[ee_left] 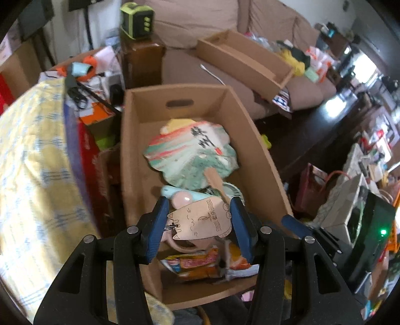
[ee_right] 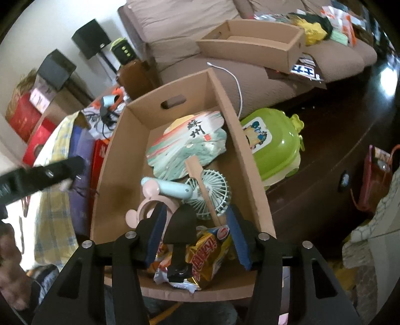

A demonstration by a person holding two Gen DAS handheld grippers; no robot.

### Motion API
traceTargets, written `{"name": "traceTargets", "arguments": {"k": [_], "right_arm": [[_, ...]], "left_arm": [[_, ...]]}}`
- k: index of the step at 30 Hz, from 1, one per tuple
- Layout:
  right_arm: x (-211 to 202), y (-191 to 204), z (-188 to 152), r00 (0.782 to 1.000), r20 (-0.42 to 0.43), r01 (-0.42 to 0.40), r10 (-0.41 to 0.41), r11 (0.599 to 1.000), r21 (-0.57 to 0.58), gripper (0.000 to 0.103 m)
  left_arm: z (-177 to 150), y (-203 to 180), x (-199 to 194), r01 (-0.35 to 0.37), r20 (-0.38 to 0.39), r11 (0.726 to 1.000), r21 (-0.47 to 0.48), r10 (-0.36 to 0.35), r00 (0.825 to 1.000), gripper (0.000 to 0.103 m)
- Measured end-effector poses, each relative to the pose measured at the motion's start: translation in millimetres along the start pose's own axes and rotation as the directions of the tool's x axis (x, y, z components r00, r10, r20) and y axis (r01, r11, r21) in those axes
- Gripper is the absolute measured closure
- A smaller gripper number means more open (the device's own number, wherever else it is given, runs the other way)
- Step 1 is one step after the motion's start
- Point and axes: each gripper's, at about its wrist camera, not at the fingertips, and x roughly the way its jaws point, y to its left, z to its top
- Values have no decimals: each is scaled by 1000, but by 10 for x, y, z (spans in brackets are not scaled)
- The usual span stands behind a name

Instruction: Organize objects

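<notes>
Cat-shaped tag (ee_left: 200,220), flat, thin and pale wood-coloured with a face and characters drawn in fine lines, sits crosswise in my left gripper (ee_left: 200,207). The blue pads press on both of its edges, with the jaws roughly a third apart. A small dark wire loop sticks out of its left end. I hold it just above the near half of the open cardboard box (ee_left: 255,155).

My right gripper (ee_right: 197,208) stands partly open over the same box. Between its jaws is a black piece (ee_right: 181,225), matte and broad at the top, narrowing to a glossy end. It lies close to the left pad and clear of the right one, so nothing is clamped. I cannot tell what the piece is.

Below both grippers lie crinkled, shiny snack packets (ee_right: 207,252) in orange and yellow. Beyond them are a mint handheld fan (ee_right: 212,192) with a round grille, a pink ring-shaped item (ee_right: 145,207) with small round ears, half hidden by my fingers, and a scalloped paper fan (ee_left: 190,155), marbled green and coral, with a flat wooden handle.

The box wall has an oval hand slot. To its right sits a glossy lime-green plastic container (ee_right: 275,142), partly hidden behind the wall. To its left is a yellow checked cloth (ee_left: 30,162), blurred. On the brown sofa (ee_left: 190,22) behind lies a shallow cardboard tray (ee_left: 240,57).
</notes>
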Motion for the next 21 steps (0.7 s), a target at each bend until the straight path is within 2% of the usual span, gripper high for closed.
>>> {"name": "traceTargets", "arguments": {"k": [6, 8, 9, 13, 18, 21], "right_arm": [[5, -53, 7, 999, 0, 35, -35, 999, 8, 51], [5, -65, 3, 999, 0, 36, -36, 999, 13, 51], [3, -72, 2, 999, 0, 36, -36, 999, 16, 51], [2, -70, 6, 999, -1, 49, -49, 999, 8, 51], [-16, -51, -3, 998, 7, 57, -57, 998, 1, 51], [-24, -48, -5, 998, 12, 58, -58, 998, 5, 51]], "left_arm": [[-36, -33, 133, -3, -63, 1000, -11, 2, 998, 55], [-35, 22, 133, -16, -81, 1000, -25, 14, 997, 49], [-31, 37, 124, -20, -85, 999, -26, 18, 996, 42], [-15, 107, -42, -44, -48, 999, -6, 44, 998, 30], [-63, 222, -328, -58, -13, 998, 38, 58, 998, 26], [-164, 434, -601, -67, 22, 997, 23, 67, 998, 26]]}}
